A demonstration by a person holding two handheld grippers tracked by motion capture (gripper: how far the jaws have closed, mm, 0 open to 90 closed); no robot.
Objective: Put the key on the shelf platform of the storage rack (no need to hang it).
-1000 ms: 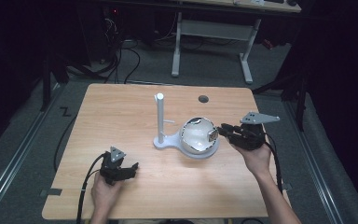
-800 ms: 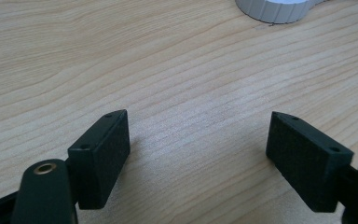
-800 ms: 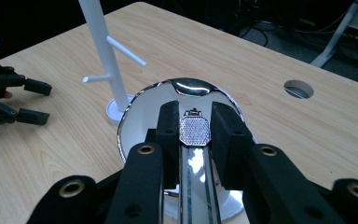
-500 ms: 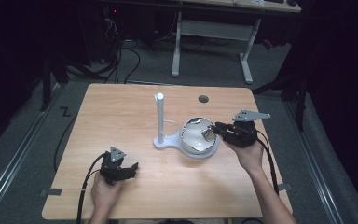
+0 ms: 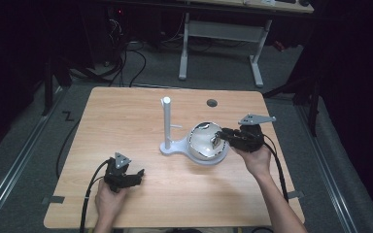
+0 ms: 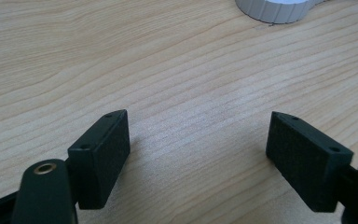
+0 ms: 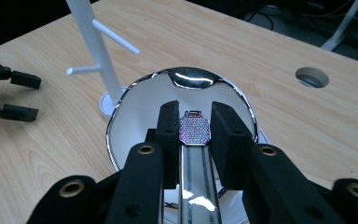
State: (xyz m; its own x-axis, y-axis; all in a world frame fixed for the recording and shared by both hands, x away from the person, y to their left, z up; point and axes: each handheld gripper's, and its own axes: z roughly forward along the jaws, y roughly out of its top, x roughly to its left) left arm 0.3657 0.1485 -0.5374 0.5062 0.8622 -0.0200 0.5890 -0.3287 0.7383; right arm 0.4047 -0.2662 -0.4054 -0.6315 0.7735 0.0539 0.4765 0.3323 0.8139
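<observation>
Looking down from the high view, I am seeing a shiny bowl tilted on the round base of a white stand, near the middle of the wooden table. Grey floor and a white desk frame are lying beyond the table. My right gripper is reaching to the bowl's rim; my left gripper is resting well apart, near the front edge.

Turning to the left gripper view, I am seeing its jaws standing wide with bare wood grain between them, and the stand's base at the top.

Turning to the right gripper view, I am seeing a flat metal handle ending in a purple mesh head, clamped between my jaws over the bowl's white inside. The stand's pegged post is rising just behind.
</observation>
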